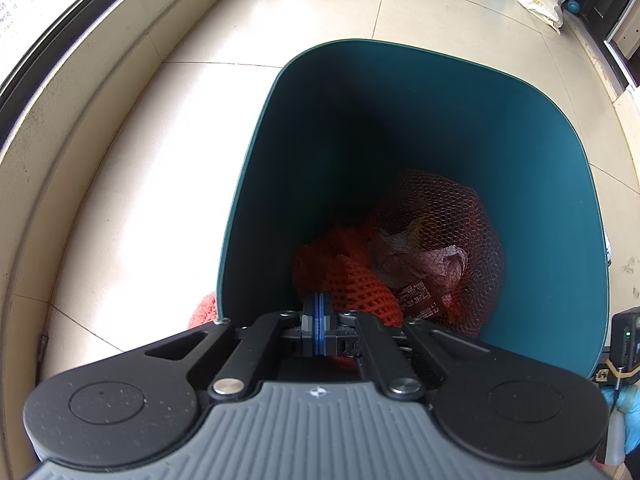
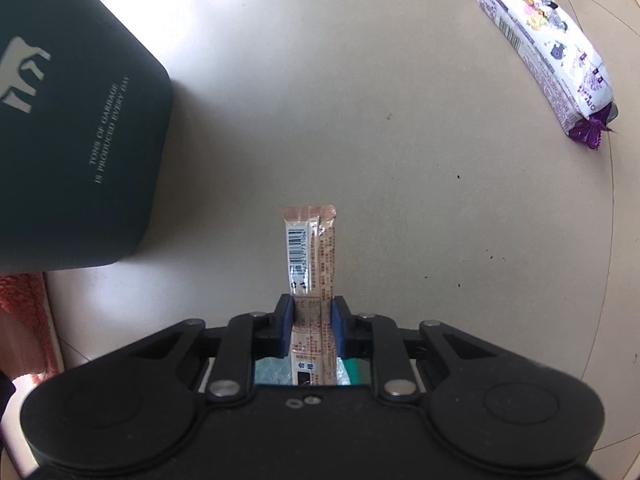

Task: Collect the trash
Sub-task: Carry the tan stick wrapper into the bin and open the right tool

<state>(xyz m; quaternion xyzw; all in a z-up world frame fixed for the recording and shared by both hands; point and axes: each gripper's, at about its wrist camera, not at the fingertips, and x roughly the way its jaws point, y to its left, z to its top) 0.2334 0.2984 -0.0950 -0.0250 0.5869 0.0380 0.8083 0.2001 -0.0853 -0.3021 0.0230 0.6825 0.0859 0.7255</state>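
Closest to the right wrist cam is the right gripper (image 2: 311, 314): its two blue pads are clamped on a slim pink snack wrapper (image 2: 310, 264), one pad on each long side. Wrapper sticks out forward between the fingers, barcode side up, far end with crimped seal. It looks lifted off the pale tiled floor (image 2: 360, 140), but contact w/ floor I cannot tell for sure.

At left of same view stands the dark green trash bin (image 2: 80, 140), outside wall w/ white logo and printed text. Well apart, at top right, a white and purple snack pack (image 2: 544, 46) lies flat on the floor.

Left wrist cam: the left gripper (image 1: 318, 322) has its blue pads pressed fully together, nothing between them. It sits over the near rim of the bin and looks down inside. At the bin bottom there is a red net bag (image 1: 444, 248) w/ crumpled paper in it, and beside it an orange foam net (image 1: 344, 276), touching.
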